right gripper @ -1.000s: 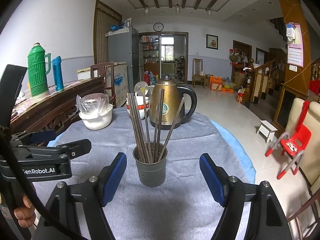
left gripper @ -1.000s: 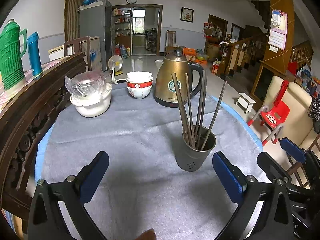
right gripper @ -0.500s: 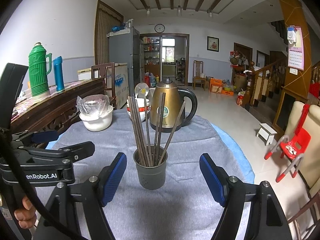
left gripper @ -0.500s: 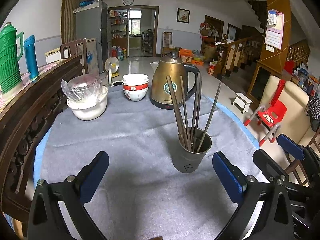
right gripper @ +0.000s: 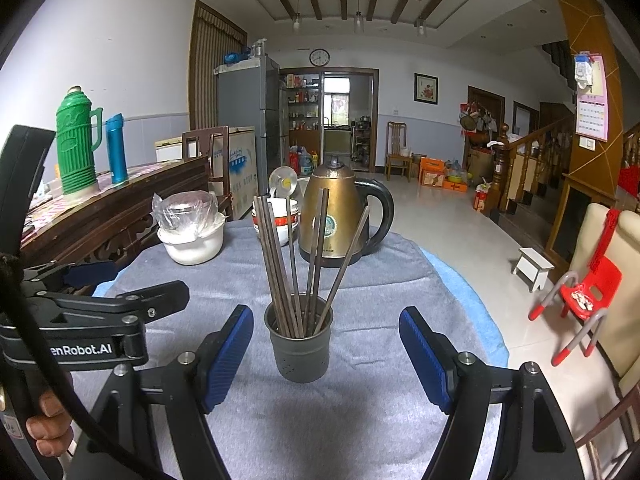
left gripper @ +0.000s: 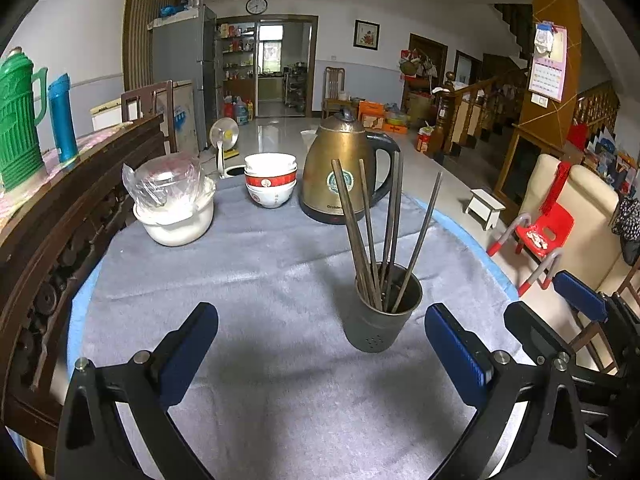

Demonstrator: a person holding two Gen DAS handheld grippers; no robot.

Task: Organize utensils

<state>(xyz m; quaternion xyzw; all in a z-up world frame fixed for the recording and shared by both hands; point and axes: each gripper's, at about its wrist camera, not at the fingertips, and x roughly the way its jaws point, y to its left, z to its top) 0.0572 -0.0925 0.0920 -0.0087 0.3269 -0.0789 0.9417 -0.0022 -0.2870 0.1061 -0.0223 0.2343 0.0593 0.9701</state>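
Note:
A dark grey metal utensil cup (left gripper: 383,318) stands upright on the grey cloth, also in the right wrist view (right gripper: 299,346). Several dark chopsticks (left gripper: 370,236) stand in it, leaning apart; they show in the right wrist view too (right gripper: 298,256). My left gripper (left gripper: 320,354) is open and empty, with the cup just ahead near its right finger. My right gripper (right gripper: 326,360) is open and empty, with the cup centred ahead between its blue pads, not touched. The left gripper's body (right gripper: 92,320) shows at the left of the right wrist view.
A brass electric kettle (left gripper: 344,176), stacked red-and-white bowls (left gripper: 271,180) and a white pot holding a plastic bag (left gripper: 174,200) stand at the table's far side. A carved wooden bench (left gripper: 48,216) runs along the left. The table's edge (left gripper: 476,246) drops off at right.
Both grippers have drifted slightly, so the cup sits a little lower and closer in the views. The jaws stay open and the cup and chopsticks have not moved.

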